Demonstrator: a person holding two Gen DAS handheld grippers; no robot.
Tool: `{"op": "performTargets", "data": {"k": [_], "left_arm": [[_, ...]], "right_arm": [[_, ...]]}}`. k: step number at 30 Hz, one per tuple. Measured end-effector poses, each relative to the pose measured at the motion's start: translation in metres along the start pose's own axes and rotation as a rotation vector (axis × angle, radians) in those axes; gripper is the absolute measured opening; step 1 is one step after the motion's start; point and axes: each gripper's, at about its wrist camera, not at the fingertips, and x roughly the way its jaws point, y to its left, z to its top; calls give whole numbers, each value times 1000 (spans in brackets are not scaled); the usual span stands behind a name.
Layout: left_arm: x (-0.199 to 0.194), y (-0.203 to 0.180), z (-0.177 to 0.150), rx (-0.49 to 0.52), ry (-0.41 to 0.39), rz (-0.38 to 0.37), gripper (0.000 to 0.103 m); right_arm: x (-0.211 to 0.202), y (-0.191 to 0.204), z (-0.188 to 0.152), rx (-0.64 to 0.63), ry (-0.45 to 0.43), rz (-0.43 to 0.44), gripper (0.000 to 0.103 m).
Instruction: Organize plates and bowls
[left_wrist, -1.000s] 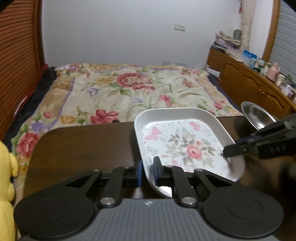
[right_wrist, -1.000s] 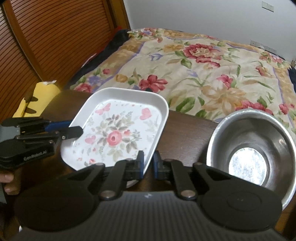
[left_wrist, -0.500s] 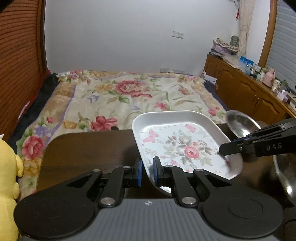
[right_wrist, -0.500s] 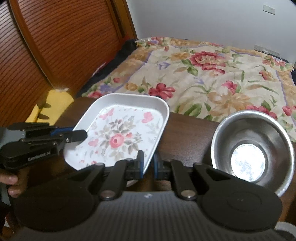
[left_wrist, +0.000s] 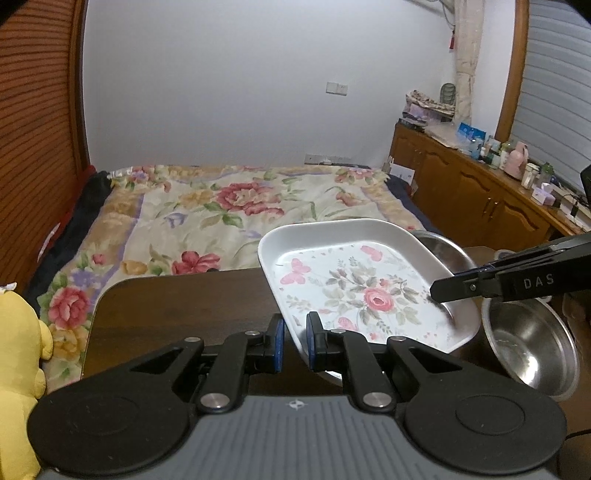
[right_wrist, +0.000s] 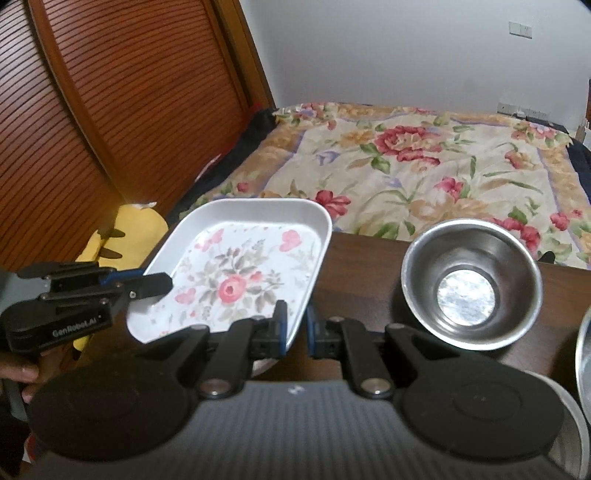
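In the right wrist view, a yellow plush toy (right_wrist: 125, 236) lay at the left edge beside the dark wooden counter (right_wrist: 362, 258). Just right of it, the left gripper (right_wrist: 162, 282) reached in from the left, its jaws clamped on the near-left rim of the floral plate (right_wrist: 240, 269). The plate was held tilted above the counter, in the left-centre of the frame. At bottom centre, the right gripper (right_wrist: 295, 325) had its jaws pinched on the plate's right rim. Right of centre, a steel bowl (right_wrist: 471, 291) stood upright on the counter, apart from the plate. The rim of a second steel bowl (right_wrist: 583, 362) showed at the right edge. A floral bedspread (right_wrist: 424, 170) filled the upper right.
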Motion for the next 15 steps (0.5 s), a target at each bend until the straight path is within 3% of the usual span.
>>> {"op": "performTargets", "data": {"k": [15], "left_arm": [[-54, -29, -18, 1, -61, -37, 14]], "right_arm": [[-43, 1, -28, 25, -59, 18, 12]]}}
